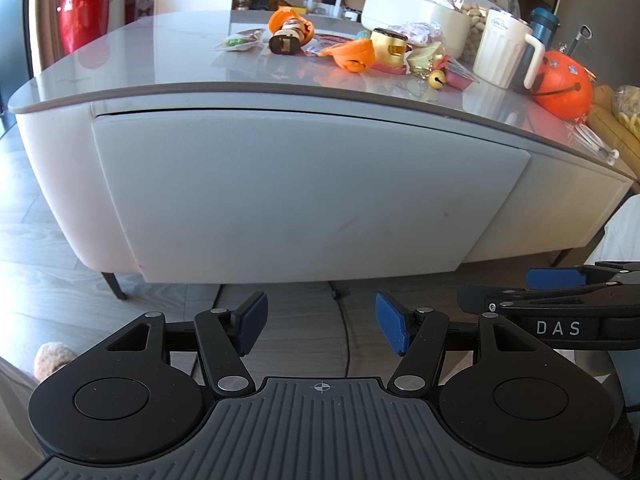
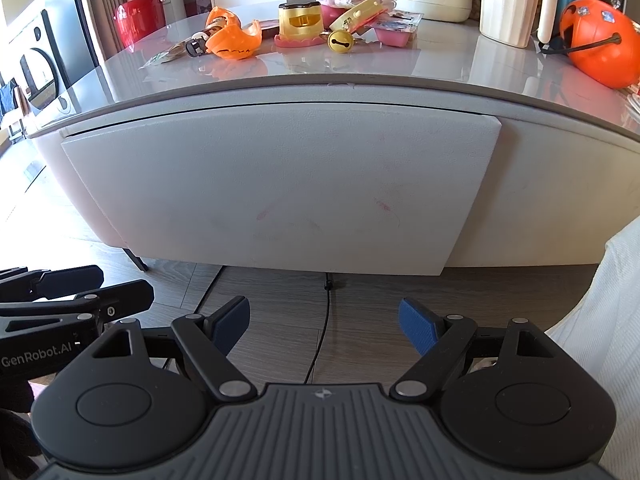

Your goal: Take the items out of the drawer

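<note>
Grey-white and faintly smudged with pink marks, the drawer (image 1: 288, 196) front sits shut in the side of the desk (image 1: 160, 76), straight ahead of both claws and above them. The left claw (image 1: 320, 326) hangs low over the wooden floor (image 2: 360, 300), its blue pads apart and holding nothing; the right claw (image 2: 324, 326) is just beside it, pads likewise spread and empty. Farther off, on the desk top, lie orange shell pieces (image 2: 234, 40), a gold bell (image 2: 340, 41), a cream jug (image 2: 510, 4) and an orange pumpkin bucket (image 2: 600, 46).
</note>
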{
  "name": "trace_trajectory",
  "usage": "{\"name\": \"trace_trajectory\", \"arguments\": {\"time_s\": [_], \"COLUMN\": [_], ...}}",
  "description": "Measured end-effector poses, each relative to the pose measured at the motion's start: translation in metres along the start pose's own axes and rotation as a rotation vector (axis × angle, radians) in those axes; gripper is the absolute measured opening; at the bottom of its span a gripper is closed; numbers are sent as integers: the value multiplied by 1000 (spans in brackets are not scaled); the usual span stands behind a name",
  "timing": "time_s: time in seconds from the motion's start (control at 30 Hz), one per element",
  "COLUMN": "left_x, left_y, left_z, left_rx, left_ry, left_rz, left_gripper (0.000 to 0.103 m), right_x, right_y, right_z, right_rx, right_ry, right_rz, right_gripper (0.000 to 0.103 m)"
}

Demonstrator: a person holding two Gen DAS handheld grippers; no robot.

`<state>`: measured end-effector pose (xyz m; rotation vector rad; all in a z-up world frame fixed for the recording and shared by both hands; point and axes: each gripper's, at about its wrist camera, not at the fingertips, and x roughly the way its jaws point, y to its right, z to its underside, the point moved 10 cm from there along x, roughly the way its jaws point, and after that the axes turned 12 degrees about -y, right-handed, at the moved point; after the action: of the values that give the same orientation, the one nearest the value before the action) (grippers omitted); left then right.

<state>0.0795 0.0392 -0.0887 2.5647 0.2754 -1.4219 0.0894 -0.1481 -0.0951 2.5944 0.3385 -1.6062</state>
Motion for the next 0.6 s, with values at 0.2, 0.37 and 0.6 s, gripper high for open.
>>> {"name": "trace_trajectory", "arguments": {"time_s": [0.2,0.37,0.6], "left_x": [0,0,0], "left_y": [0,0,-1], "left_z": [0,0,2], "left_rx": [2,4,9], "left_ry": [0,-1,-7], "left_rz": [2,5,1], "left_gripper": [65,65,65], "right_x": [0,0,-3], "right_y": [-1,-2,-2], "right_z": [-1,-1,-1], "right_rx": [3,2,6], "right_ry": [-2,-3,2], "right_rz": [-1,-1,-3], "right_gripper": [82,82,82]}}
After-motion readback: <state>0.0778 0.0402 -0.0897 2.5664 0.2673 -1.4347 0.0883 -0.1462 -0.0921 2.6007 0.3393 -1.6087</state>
